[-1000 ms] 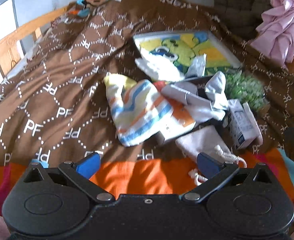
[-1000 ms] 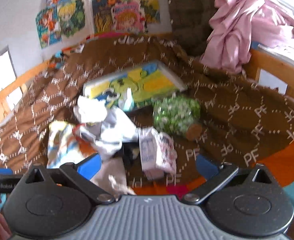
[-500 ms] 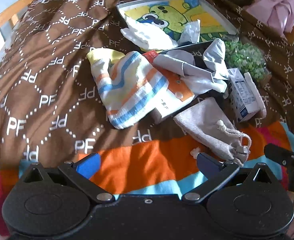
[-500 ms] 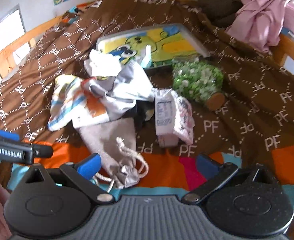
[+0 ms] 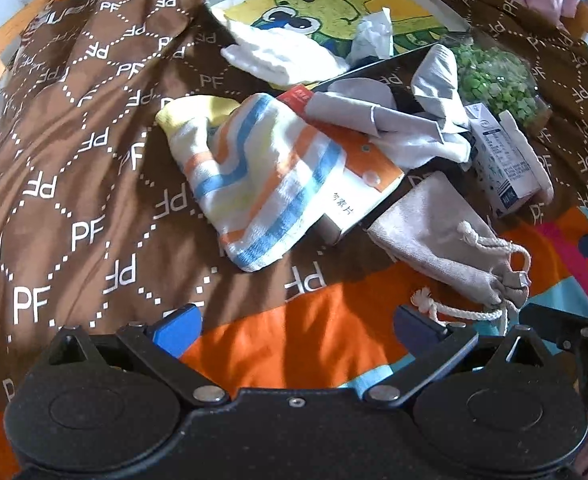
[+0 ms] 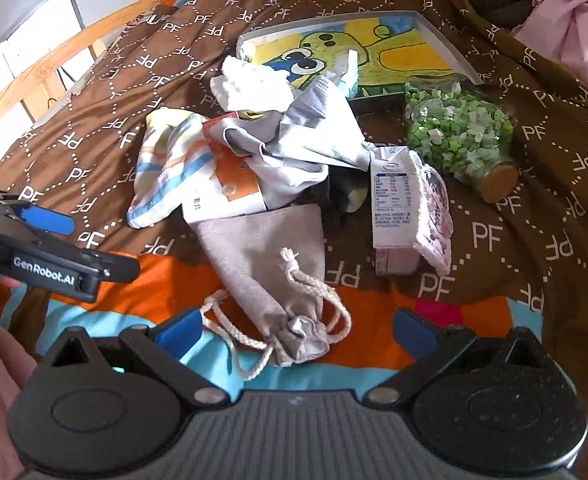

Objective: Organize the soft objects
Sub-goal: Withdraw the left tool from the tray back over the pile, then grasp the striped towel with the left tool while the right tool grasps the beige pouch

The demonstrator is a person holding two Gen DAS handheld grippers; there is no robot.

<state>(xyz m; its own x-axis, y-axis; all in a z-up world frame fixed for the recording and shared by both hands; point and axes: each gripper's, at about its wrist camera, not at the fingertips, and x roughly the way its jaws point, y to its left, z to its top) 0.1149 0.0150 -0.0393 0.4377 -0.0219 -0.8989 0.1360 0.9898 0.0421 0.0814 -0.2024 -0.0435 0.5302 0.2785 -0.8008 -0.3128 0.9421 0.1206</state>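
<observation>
A pile lies on the bed: a striped towel [image 5: 253,184], a grey cloth [image 5: 406,128], a white folded cloth [image 5: 281,56] and a grey drawstring pouch [image 5: 442,240]. The pouch also shows in the right wrist view [image 6: 269,256], with the striped towel [image 6: 165,168] and grey cloth [image 6: 306,140] behind it. My left gripper [image 5: 298,326] is open and empty, hovering over the orange patch short of the towel. My right gripper [image 6: 298,326] is open and empty, just above the pouch's tied end.
An orange-and-white box [image 5: 358,184] lies under the cloths. A milk carton [image 6: 394,208], a jar of green pieces [image 6: 458,136] and a cartoon picture tray [image 6: 374,48] lie nearby. Wooden bed rails [image 6: 53,64] run along the left. The left gripper's body [image 6: 45,252] shows at left.
Both grippers have tilted down and moved closer to the pile. The pouch now sits between the right gripper's fingers in view. Both stayed open.
</observation>
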